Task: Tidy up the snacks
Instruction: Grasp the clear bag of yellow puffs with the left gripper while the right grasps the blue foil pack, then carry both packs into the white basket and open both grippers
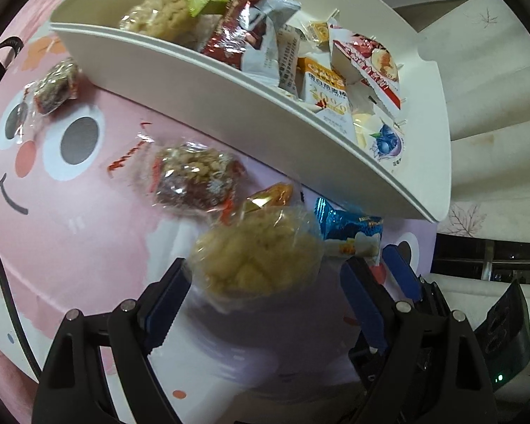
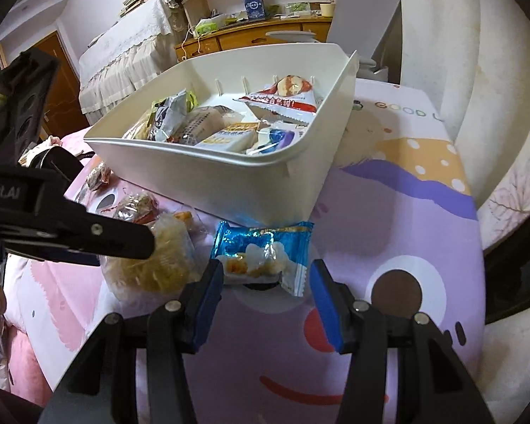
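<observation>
A yellow puffed snack [image 1: 258,265] in clear wrap lies on the cartoon-print cloth [image 1: 88,233]. My left gripper [image 1: 265,265] stands open around it, pointing steeply down, its blue pads clear of the wrap on both sides. A blue packet [image 2: 265,252] lies just right of that snack, in front of the white bin [image 2: 212,180]. My right gripper [image 2: 265,265] is open, its tips either side of the packet's near edge without pressing it. The bin [image 1: 229,84] holds several wrapped snacks. One finger [image 2: 116,236] of the left gripper reaches over the yellow snack [image 2: 152,272].
Two nut bars [image 1: 194,176] [image 1: 54,88] in clear wrap and a gold candy [image 1: 268,194] lie on the cloth left of the bin. The right gripper's finger [image 1: 402,272] stands close beside my left one. White cushions [image 2: 505,141] rise past the table's right edge.
</observation>
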The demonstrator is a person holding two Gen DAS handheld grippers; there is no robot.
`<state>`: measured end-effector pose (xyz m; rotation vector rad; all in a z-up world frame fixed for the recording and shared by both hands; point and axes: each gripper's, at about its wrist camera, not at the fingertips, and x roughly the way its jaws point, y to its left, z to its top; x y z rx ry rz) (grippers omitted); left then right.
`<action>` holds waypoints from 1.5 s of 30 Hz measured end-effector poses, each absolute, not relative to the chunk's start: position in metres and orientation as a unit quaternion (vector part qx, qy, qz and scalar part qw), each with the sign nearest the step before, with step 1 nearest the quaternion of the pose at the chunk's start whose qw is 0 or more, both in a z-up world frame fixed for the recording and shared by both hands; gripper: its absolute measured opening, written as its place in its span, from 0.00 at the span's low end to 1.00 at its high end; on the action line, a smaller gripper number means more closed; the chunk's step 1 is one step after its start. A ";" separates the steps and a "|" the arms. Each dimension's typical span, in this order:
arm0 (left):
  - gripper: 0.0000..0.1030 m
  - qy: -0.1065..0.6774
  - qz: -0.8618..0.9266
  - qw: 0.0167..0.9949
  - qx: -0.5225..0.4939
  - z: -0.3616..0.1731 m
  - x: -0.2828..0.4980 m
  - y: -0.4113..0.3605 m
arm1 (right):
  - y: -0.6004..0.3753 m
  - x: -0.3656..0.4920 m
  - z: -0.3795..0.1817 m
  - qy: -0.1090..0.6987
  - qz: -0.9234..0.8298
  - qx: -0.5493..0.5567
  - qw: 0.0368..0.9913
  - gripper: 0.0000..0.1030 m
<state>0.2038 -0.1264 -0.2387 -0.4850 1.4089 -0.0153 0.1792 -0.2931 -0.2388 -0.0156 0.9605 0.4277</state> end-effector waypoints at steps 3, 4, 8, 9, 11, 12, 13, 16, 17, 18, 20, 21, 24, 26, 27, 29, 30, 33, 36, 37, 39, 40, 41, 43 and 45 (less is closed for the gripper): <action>0.83 0.645 0.004 0.733 -0.218 -0.245 0.209 -0.132 | -0.292 0.184 -0.242 0.465 0.210 -0.004 0.860 0.50; 0.83 0.645 0.008 0.732 -0.218 -0.247 0.211 -0.133 | -0.292 0.185 -0.242 0.465 0.211 -0.005 0.860 0.50; 0.83 0.652 0.017 0.727 -0.215 -0.256 0.218 -0.140 | -0.290 0.188 -0.248 0.469 0.213 -0.004 0.857 0.50; 0.83 0.654 0.019 0.725 -0.215 -0.258 0.219 -0.142 | -0.291 0.189 -0.249 0.469 0.213 -0.002 0.857 0.50; 0.82 0.656 0.023 0.723 -0.214 -0.263 0.222 -0.144 | -0.290 0.190 -0.251 0.471 0.212 0.001 0.856 0.50; 0.82 0.658 0.024 0.722 -0.212 -0.265 0.223 -0.145 | -0.290 0.191 -0.252 0.473 0.216 0.003 0.855 0.50; 0.81 0.661 0.024 0.720 -0.210 -0.266 0.222 -0.147 | -0.290 0.190 -0.253 0.472 0.218 0.002 0.854 0.50; 0.79 0.665 0.024 0.718 -0.204 -0.269 0.225 -0.151 | -0.289 0.191 -0.253 0.470 0.223 -0.001 0.854 0.46; 0.78 0.664 0.025 0.719 -0.203 -0.269 0.226 -0.152 | -0.289 0.191 -0.253 0.470 0.223 -0.001 0.854 0.44; 0.78 0.664 0.026 0.720 -0.202 -0.269 0.227 -0.152 | -0.289 0.191 -0.253 0.471 0.223 -0.001 0.854 0.41; 0.75 0.663 0.027 0.721 -0.200 -0.269 0.228 -0.155 | -0.290 0.191 -0.253 0.473 0.227 0.002 0.852 0.38; 0.74 0.663 0.028 0.721 -0.199 -0.269 0.229 -0.157 | -0.289 0.191 -0.253 0.473 0.229 0.001 0.851 0.36; 0.69 0.660 0.028 0.723 -0.201 -0.265 0.227 -0.153 | -0.288 0.191 -0.251 0.473 0.231 -0.004 0.850 0.33; 0.63 0.658 0.027 0.726 -0.199 -0.261 0.222 -0.149 | -0.289 0.190 -0.249 0.473 0.233 -0.004 0.850 0.31; 0.61 0.657 0.026 0.727 -0.197 -0.259 0.222 -0.150 | -0.289 0.190 -0.249 0.474 0.234 -0.004 0.849 0.31; 0.56 0.656 0.022 0.729 -0.194 -0.254 0.221 -0.150 | -0.290 0.189 -0.248 0.475 0.234 -0.005 0.848 0.30; 0.54 0.656 0.021 0.729 -0.195 -0.253 0.220 -0.149 | -0.290 0.189 -0.247 0.475 0.234 -0.006 0.848 0.29; 0.50 0.654 0.019 0.730 -0.198 -0.249 0.216 -0.145 | -0.291 0.187 -0.245 0.474 0.235 -0.006 0.849 0.27; 0.50 0.649 0.020 0.734 -0.197 -0.243 0.208 -0.139 | -0.290 0.185 -0.241 0.471 0.237 -0.008 0.850 0.23; 0.50 0.647 0.020 0.737 -0.197 -0.240 0.206 -0.138 | -0.290 0.183 -0.239 0.470 0.237 -0.011 0.850 0.22; 0.50 0.643 0.019 0.740 -0.197 -0.235 0.200 -0.133 | -0.288 0.182 -0.236 0.468 0.240 -0.015 0.850 0.20; 0.50 0.643 0.020 0.740 -0.195 -0.232 0.197 -0.132 | -0.287 0.180 -0.235 0.467 0.241 -0.018 0.851 0.20; 0.50 0.644 0.022 0.740 -0.193 -0.229 0.196 -0.128 | -0.286 0.179 -0.233 0.466 0.242 -0.021 0.851 0.20; 0.50 0.643 0.025 0.741 -0.191 -0.227 0.195 -0.122 | -0.284 0.177 -0.230 0.463 0.244 -0.025 0.851 0.20; 0.50 0.641 0.028 0.743 -0.191 -0.221 0.190 -0.115 | -0.283 0.174 -0.226 0.463 0.248 -0.025 0.850 0.19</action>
